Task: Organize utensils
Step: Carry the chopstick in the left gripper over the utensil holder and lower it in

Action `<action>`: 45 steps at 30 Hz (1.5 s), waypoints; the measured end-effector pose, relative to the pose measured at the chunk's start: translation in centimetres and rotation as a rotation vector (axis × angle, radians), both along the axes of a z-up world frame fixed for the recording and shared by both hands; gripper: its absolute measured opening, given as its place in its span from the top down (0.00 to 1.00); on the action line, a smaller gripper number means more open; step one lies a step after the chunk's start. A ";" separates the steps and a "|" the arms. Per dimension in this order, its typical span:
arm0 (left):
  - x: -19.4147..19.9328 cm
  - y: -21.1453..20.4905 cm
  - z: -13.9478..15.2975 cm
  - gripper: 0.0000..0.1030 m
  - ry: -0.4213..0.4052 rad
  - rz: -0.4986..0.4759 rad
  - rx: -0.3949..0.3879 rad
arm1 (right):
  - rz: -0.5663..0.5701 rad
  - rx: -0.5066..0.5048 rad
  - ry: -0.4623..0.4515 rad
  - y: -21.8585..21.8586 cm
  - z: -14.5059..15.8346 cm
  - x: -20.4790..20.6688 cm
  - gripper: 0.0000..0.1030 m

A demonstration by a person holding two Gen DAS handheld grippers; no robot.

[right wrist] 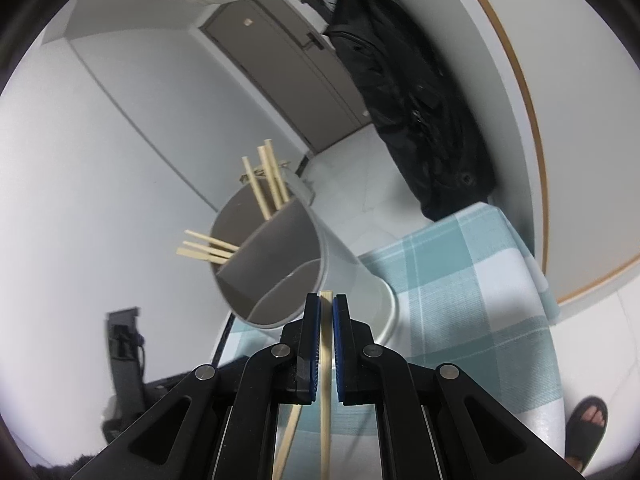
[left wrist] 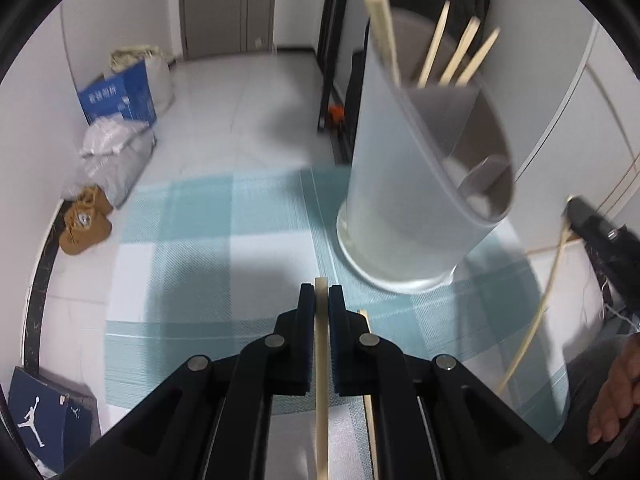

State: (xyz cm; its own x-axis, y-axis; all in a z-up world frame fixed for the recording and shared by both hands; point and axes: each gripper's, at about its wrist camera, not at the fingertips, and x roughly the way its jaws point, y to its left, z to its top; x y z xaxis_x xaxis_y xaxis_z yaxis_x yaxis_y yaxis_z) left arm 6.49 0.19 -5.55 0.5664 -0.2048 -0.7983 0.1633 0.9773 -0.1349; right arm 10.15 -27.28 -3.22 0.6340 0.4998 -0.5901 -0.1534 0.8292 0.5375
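A pale grey utensil holder [left wrist: 404, 184] stands on its white base on the checked teal cloth [left wrist: 224, 248], with several wooden chopsticks [left wrist: 460, 56] in its rear compartments. My left gripper [left wrist: 321, 292] is shut on a chopstick [left wrist: 321, 360], low and left of the holder. The right gripper [left wrist: 592, 220] shows at the right edge, a chopstick [left wrist: 536, 320] hanging from it. In the right wrist view my right gripper [right wrist: 326, 300] is shut on a chopstick [right wrist: 326, 360], just in front of the holder [right wrist: 280, 264], whose chopsticks [right wrist: 268, 184] stick out.
A second loose chopstick [right wrist: 288, 440] shows under my right gripper. Bags and boxes [left wrist: 116, 120] and brown shoes [left wrist: 84, 224] lie on the floor at left. A black bag [right wrist: 416, 112] hangs by the wall. A person's hand [left wrist: 616, 392] is at lower right.
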 end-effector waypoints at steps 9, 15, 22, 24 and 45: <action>-2.3 1.4 3.0 0.97 -0.154 0.056 -0.107 | 0.017 -0.052 -0.132 0.8 2.0 -2.7 0.95; -2.7 2.6 3.2 0.97 -0.203 0.038 -0.139 | 0.074 -0.103 -0.226 3.2 3.4 -4.6 0.95; -4.5 3.0 4.3 0.97 -0.257 0.022 -0.166 | 0.165 -0.200 -0.299 6.5 4.5 -6.2 0.95; -4.9 3.0 4.7 0.97 -0.273 0.021 -0.175 | 0.179 -0.217 -0.307 7.2 4.7 -6.5 0.95; -4.4 2.0 9.1 0.98 -0.353 -0.026 -0.168 | 0.206 -0.216 -0.386 8.1 8.1 -5.9 0.95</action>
